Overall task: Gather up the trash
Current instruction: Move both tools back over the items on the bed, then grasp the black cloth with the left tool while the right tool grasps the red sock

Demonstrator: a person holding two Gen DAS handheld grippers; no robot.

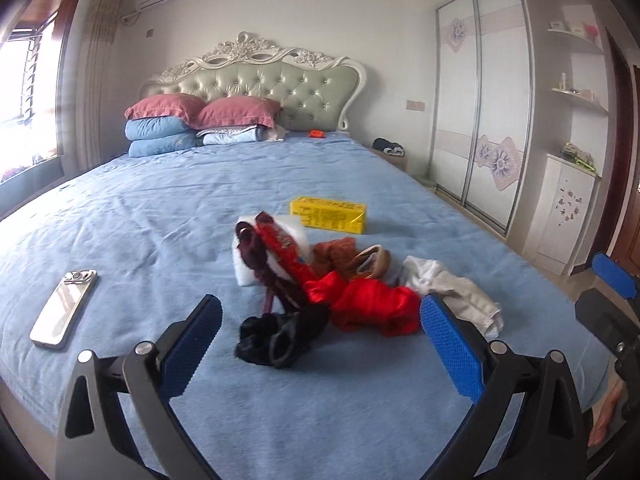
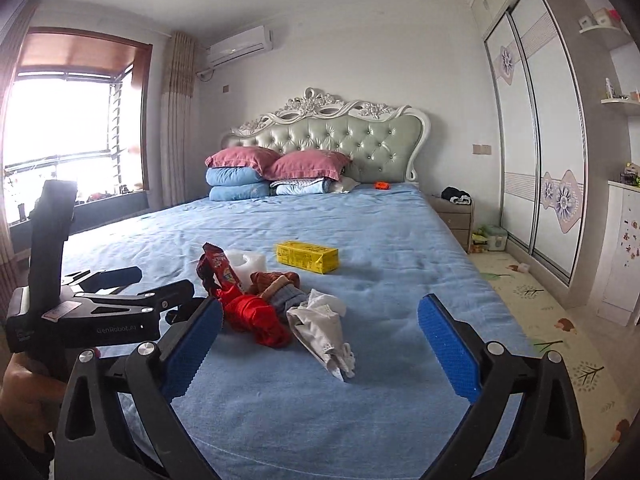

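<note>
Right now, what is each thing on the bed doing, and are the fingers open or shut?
Left gripper: fingers open, holding nothing.
Right gripper: fingers open, holding nothing.
Yellow box: lying flat, closed.
Red snack wrapper: crumpled, on the pile.
Clothes pile: heaped, unfolded.
Phone: lying flat, apart from the pile.
Wardrobe doors: shut.

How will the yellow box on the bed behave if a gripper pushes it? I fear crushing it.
The yellow box lies flat on its long side, so it should slide rather than tip or roll. It looks like thin, probably light carton; hard squeezing may dent it. The soft blue bedsheet may drag on it.
</note>
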